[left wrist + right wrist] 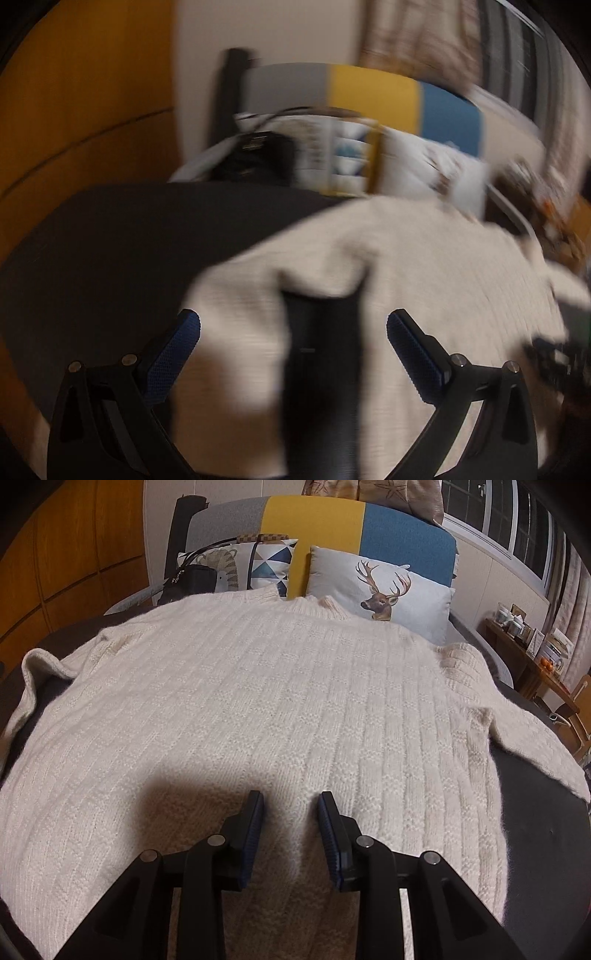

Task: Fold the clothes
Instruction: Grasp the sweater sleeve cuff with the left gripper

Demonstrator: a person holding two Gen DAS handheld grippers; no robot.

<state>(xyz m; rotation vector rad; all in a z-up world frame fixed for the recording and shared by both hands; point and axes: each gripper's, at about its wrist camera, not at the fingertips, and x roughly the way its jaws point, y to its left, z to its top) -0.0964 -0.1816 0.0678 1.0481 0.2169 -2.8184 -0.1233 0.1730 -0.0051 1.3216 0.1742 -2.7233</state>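
A cream knitted sweater (258, 701) lies spread flat on a dark tabletop (546, 830), collar toward the sofa (314, 520) and its deer cushion (384, 590), with 1 sleeve (535, 746) trailing to the right. The right claw (291, 812) hovers low over the hem, its jaws released and parted partway, a soft ridge of knit between them but not pinched. The left claw (293, 332) is spread wide and empty above the left side of the sweater, in a blurred view. Judging from the flat layout, folding has barely begun. The next move probably calls for gripping a sleeve or side edge and carrying it across the body.
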